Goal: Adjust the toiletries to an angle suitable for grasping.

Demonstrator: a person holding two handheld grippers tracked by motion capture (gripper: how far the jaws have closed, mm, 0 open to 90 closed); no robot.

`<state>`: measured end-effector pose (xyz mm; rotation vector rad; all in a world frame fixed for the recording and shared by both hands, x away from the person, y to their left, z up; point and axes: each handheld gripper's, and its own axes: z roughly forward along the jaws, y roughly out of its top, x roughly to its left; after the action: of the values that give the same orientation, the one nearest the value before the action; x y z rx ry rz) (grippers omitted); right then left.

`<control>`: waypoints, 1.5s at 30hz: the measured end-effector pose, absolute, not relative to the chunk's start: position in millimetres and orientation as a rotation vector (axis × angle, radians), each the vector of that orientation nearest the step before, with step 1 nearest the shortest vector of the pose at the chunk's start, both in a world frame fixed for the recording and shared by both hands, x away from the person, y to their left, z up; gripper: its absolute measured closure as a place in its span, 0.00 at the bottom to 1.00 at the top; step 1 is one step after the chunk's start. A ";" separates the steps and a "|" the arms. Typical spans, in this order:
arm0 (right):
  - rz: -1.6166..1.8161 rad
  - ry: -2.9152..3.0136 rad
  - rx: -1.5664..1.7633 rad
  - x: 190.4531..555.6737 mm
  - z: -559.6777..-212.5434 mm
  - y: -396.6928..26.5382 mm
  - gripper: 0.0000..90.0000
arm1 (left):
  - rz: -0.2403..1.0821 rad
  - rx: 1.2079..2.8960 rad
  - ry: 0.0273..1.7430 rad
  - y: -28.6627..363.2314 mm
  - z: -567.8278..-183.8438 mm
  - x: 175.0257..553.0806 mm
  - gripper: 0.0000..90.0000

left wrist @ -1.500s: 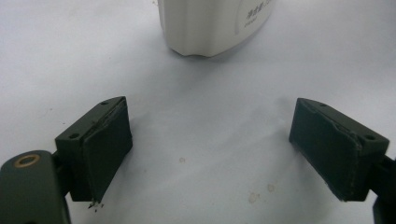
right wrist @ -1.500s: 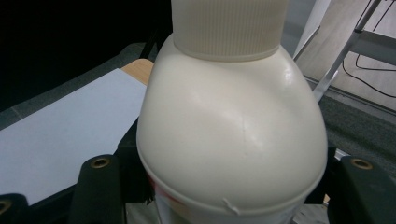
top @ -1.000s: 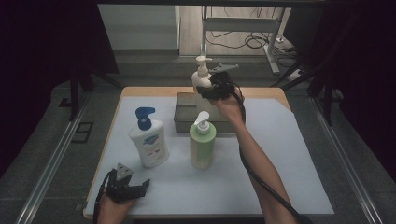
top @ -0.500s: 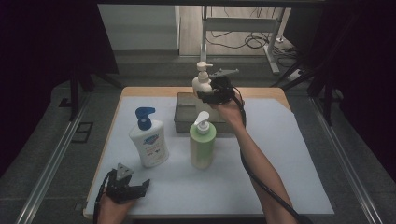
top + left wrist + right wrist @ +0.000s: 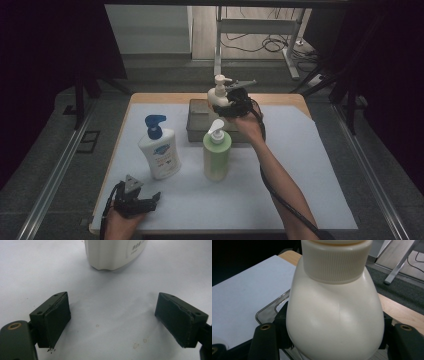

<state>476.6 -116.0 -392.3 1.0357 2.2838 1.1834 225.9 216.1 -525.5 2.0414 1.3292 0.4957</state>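
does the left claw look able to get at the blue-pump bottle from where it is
Probably yes. The left claw is open and empty, and the blue-pump bottle stands just beyond it on the white mat with nothing between them.

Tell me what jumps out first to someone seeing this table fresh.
First, the cream pump bottle gripped by the right gripper above the grey tray at the table's far edge. Next, two bottles standing mid-table: a white bottle with a blue pump and, to its right, a green bottle. The left gripper rests open at the near left corner, nothing between its jaws.
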 end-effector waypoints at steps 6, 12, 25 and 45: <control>1.171 2.303 1.039 476.3 -399.2 -116.1 0.41 | 0.496 2.041 1.329 216.1 -525.5 225.9 0.14; 1.175 2.307 1.047 476.3 -402.0 -118.1 0.40 | 0.496 2.041 1.329 216.1 -525.6 225.9 0.14; 1.199 2.336 1.021 475.9 -405.2 -122.9 0.37 | 0.496 2.041 1.329 216.0 -525.6 225.9 0.14; 1.208 2.325 0.998 457.6 -404.7 -143.7 0.35 | 0.496 2.039 1.329 215.9 -525.7 225.7 0.14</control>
<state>457.6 -143.7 -404.7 0.9977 2.3247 1.2079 225.7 215.9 -525.7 2.0394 1.3285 0.4959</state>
